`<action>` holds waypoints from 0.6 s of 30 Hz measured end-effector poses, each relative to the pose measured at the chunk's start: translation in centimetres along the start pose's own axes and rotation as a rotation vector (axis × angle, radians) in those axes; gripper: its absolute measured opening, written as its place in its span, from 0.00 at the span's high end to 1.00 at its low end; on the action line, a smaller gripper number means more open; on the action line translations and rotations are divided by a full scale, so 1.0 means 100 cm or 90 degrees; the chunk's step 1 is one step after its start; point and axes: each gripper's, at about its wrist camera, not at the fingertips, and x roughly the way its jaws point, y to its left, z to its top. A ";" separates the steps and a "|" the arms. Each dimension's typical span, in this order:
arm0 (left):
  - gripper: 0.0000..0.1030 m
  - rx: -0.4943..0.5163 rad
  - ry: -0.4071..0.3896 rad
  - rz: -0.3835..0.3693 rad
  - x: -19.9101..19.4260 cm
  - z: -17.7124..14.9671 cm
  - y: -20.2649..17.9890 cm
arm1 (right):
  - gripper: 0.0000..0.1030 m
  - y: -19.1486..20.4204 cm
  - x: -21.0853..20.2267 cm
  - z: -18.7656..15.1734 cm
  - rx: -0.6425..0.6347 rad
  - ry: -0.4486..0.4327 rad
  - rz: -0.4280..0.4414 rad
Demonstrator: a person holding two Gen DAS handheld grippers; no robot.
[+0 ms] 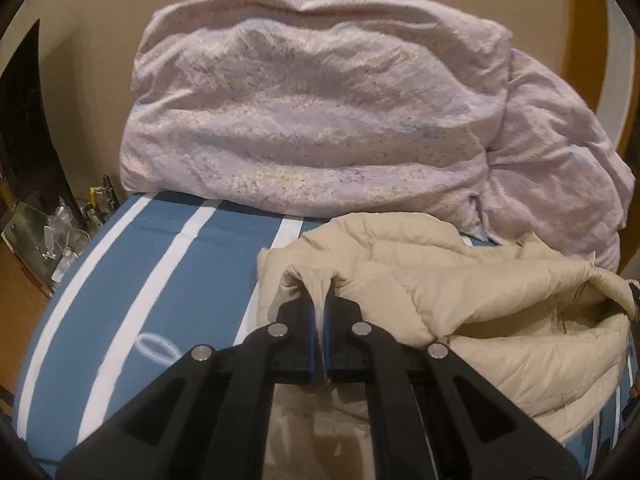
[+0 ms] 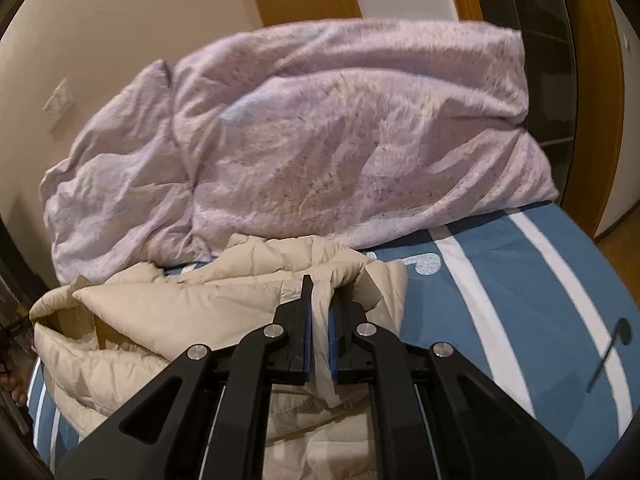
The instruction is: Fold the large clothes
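A beige quilted puffer jacket (image 1: 472, 308) lies bunched on a blue bed with white stripes (image 1: 168, 280). My left gripper (image 1: 322, 292) is shut on a pinched fold at the jacket's left edge. In the right wrist view the same jacket (image 2: 168, 304) spreads to the left, and my right gripper (image 2: 320, 300) is shut on a fold at its right edge, cloth showing between the blue pads. The jacket's open collar or hem gapes at the far side in each view.
A large crumpled lilac duvet (image 1: 320, 112) is piled at the back of the bed against the wall; it also shows in the right wrist view (image 2: 320, 140). Cluttered small items (image 1: 68, 232) stand on the floor left of the bed. Wooden door frames (image 2: 600, 80) rise at the right.
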 end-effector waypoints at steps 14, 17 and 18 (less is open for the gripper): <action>0.42 -0.066 0.041 0.019 0.065 0.017 0.002 | 0.32 -0.012 0.046 0.023 0.071 0.029 0.004; 0.27 -0.050 0.008 0.030 0.042 0.019 0.005 | 0.31 -0.010 0.018 0.029 0.056 -0.019 -0.004; 0.26 -0.046 0.003 0.032 0.035 0.019 0.007 | 0.31 -0.009 0.011 0.030 0.055 -0.023 -0.002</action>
